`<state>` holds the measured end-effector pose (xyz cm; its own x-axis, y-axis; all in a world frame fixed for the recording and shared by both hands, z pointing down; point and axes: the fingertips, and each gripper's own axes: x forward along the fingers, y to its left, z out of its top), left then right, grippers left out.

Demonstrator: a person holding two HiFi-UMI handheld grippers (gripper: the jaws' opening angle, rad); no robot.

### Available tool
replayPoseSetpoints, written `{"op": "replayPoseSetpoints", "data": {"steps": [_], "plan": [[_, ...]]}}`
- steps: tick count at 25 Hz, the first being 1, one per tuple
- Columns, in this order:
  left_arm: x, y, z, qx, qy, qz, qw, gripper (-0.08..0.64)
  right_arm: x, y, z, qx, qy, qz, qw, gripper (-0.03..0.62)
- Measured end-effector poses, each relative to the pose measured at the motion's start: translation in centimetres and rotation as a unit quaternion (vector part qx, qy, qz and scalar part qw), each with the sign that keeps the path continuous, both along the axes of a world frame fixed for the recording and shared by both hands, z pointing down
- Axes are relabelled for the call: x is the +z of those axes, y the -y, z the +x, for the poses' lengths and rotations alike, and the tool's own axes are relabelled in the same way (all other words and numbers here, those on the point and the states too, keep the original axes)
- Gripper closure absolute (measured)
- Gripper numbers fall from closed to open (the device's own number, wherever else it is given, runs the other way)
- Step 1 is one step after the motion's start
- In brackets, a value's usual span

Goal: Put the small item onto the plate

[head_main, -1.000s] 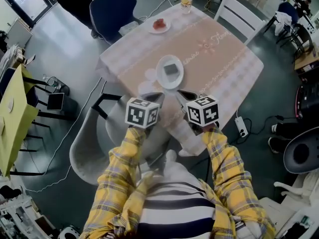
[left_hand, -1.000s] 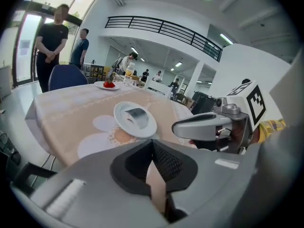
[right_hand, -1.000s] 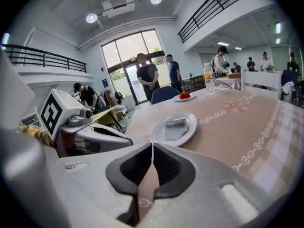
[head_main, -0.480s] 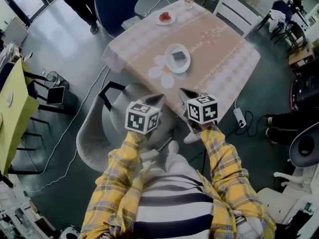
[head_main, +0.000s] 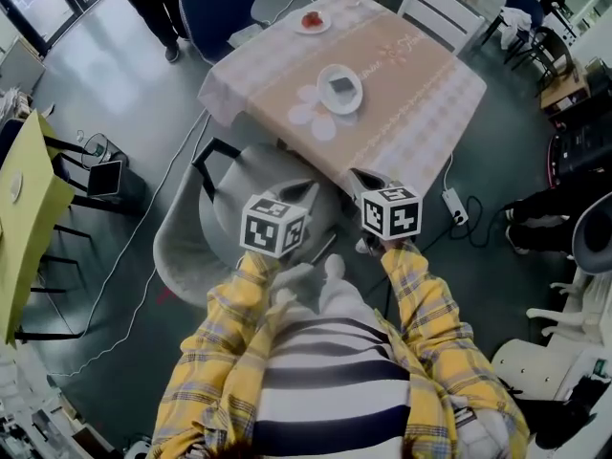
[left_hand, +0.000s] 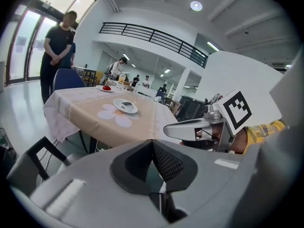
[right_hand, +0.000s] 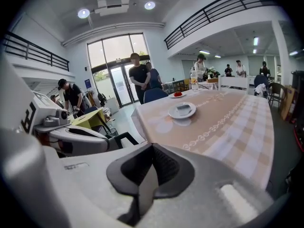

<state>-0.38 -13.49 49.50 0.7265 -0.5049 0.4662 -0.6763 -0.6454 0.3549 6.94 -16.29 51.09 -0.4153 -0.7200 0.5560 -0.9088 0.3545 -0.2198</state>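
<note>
The small item (head_main: pixel 341 86), dark and flat, is seen lying on the white plate (head_main: pixel 325 94), which is set near the middle of the desk (head_main: pixel 421 84). The left gripper (left_hand: pixel 152 142) and the right gripper (right_hand: pixel 151 147) are held off the desk's near edge, above a grey chair (head_main: pixel 191 247). Both pairs of jaws are pressed together, with nothing between them. A second plate (head_main: pixel 312 22) with red food is set at the desk's far corner.

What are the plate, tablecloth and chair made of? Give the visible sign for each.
The plate: probably glazed ceramic, possibly melamine; it is white and smooth with a raised rim.
The tablecloth: woven fabric, matte; it hangs in soft folds at the edges and carries a checked, printed pattern.
The chair: likely a moulded plastic shell, matte grey and in one curved piece, on dark legs that may be metal.
</note>
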Motion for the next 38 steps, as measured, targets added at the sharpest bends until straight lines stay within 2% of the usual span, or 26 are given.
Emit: {"op": "replayPoseSetpoints", "data": {"steps": [4,9,13,20,38], "plan": [[-0.3,-2.3,0.1,0.014,-0.010,-0.002,0.9999,0.556,-0.5,-2.6,0.1,0.018,0.004,0.002,1.000,0.595],[-1.2,-5.4,0.6,0.032,-0.051,-0.021,0.9980,0.556,-1.3,-5.6,-0.4,0.038,0.025,0.006,0.999,0.595],[-1.1,-7.1,0.6,0.042,-0.055,-0.020,0.9974,0.556,-0.8,-7.9,-0.9,0.051,0.038,-0.009,0.998,0.595],[-0.7,-8.8,0.1,0.027,-0.068,-0.023,0.9971,0.556,-0.6,-10.5,-1.5,0.062,0.042,-0.012,0.997,0.595],[0.0,-9.3,-2.4,0.002,-0.070,-0.030,0.9971,0.556,-1.1,-11.6,-2.8,0.074,0.044,-0.005,0.996,0.595]]}}
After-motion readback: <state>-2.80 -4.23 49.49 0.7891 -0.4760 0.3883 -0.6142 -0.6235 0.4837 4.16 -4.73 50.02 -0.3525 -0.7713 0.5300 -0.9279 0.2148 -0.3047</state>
